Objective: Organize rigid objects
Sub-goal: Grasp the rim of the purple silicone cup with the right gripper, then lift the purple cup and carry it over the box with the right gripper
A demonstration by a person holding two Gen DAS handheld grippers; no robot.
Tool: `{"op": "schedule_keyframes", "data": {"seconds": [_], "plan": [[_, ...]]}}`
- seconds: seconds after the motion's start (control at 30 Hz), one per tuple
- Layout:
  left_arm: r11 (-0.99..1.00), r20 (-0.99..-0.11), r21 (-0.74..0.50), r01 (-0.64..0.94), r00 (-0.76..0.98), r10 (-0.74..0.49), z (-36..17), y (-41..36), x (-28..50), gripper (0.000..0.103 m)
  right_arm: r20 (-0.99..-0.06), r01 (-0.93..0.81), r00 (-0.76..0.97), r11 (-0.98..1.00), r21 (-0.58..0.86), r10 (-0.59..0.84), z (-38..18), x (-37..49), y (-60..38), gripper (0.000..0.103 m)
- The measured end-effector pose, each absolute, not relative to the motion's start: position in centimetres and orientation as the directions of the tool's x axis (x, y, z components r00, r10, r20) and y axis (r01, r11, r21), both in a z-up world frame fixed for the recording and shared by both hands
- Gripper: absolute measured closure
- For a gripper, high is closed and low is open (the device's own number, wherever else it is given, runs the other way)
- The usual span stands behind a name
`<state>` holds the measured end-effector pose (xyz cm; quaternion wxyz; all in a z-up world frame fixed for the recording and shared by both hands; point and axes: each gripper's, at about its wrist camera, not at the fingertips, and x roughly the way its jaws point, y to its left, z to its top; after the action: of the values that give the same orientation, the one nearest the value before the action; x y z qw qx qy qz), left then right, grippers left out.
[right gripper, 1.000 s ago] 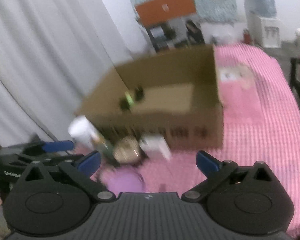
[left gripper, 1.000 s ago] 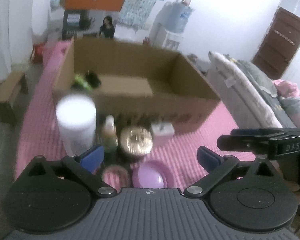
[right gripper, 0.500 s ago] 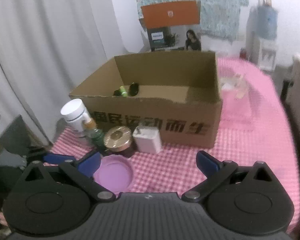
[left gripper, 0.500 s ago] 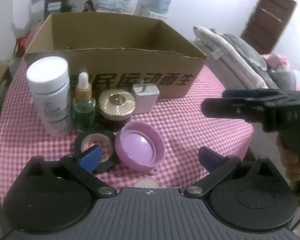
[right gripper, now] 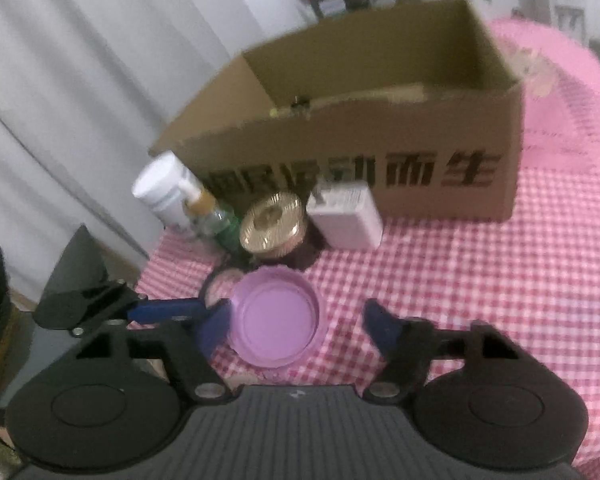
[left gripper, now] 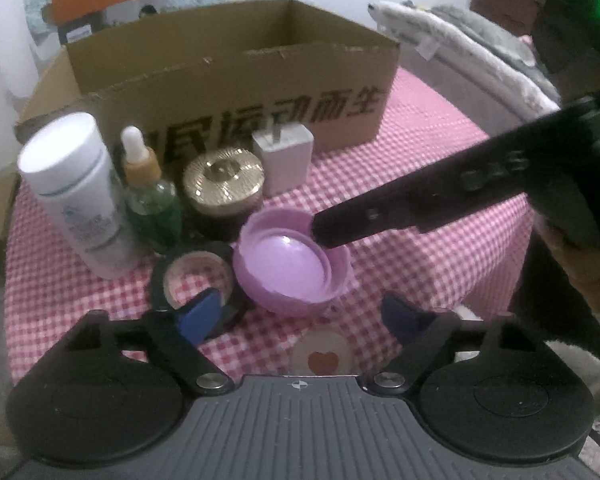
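A purple lid (left gripper: 292, 264) lies upside down on the pink checked tablecloth (left gripper: 420, 208), also in the right wrist view (right gripper: 274, 320). My left gripper (left gripper: 300, 318) is open just in front of it. My right gripper (right gripper: 296, 326) is open around the lid, and one of its fingers (left gripper: 380, 216) reaches over the lid's rim in the left wrist view. Behind stand a white bottle (left gripper: 76, 188), a green dropper bottle (left gripper: 150, 196), a gold-lidded jar (left gripper: 224, 184), a white charger (left gripper: 284, 156) and a black tape roll (left gripper: 192, 276).
An open cardboard box (left gripper: 240, 80) with printed characters stands behind the objects, with small dark items inside (right gripper: 296, 106). A grey curtain (right gripper: 80, 100) hangs left of the table. A bed with a grey blanket (left gripper: 480, 48) lies to the right.
Both grippers have moved down and closer to the purple lid. My right gripper has come in from the right, and one of its fingers now reaches over the lid.
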<state>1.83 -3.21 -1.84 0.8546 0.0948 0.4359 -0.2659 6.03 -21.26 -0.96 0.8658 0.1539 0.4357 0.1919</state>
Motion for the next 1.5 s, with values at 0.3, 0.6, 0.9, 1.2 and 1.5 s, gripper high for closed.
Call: {"op": "schedule_keyframes", "data": {"seconds": [0.3,0.6,0.9,1.2,1.5], "plan": [[0.827,-0.807,-0.061,0.559,0.459,-0.370,-2.1,-4.3,2.6,0.027,-0.754,-0.220,0.455,0.880,0.421,0.474,-2.9,8.1,-20.4,0.071],[0.784,-0.799,-0.079,0.616,0.432,-0.419,-2.4,-6.9,3.0,0.027,-0.763,-0.186,0.472,0.896,0.403,0.441,-3.2,7.2,-22.6,0.074],[0.755,-0.801,-0.045,0.654,0.428,-0.419,-2.7,-8.7,3.4,0.021,-0.762,-0.153,0.513,0.916,0.371,0.395,-2.5,6.3,-24.8,0.074],[0.765,-0.822,-0.003,0.644,0.434,-0.368,-4.0,-10.3,4.8,0.027,-0.765,-0.182,0.514,0.920,0.346,0.389,-2.9,7.0,-24.2,0.075],[0.776,-0.810,0.001,0.631,0.455,-0.369,-3.8,-10.4,4.9,0.033,-0.761,-0.176,0.529,0.925,0.336,0.377,-3.0,6.8,-24.4,0.081]]}}
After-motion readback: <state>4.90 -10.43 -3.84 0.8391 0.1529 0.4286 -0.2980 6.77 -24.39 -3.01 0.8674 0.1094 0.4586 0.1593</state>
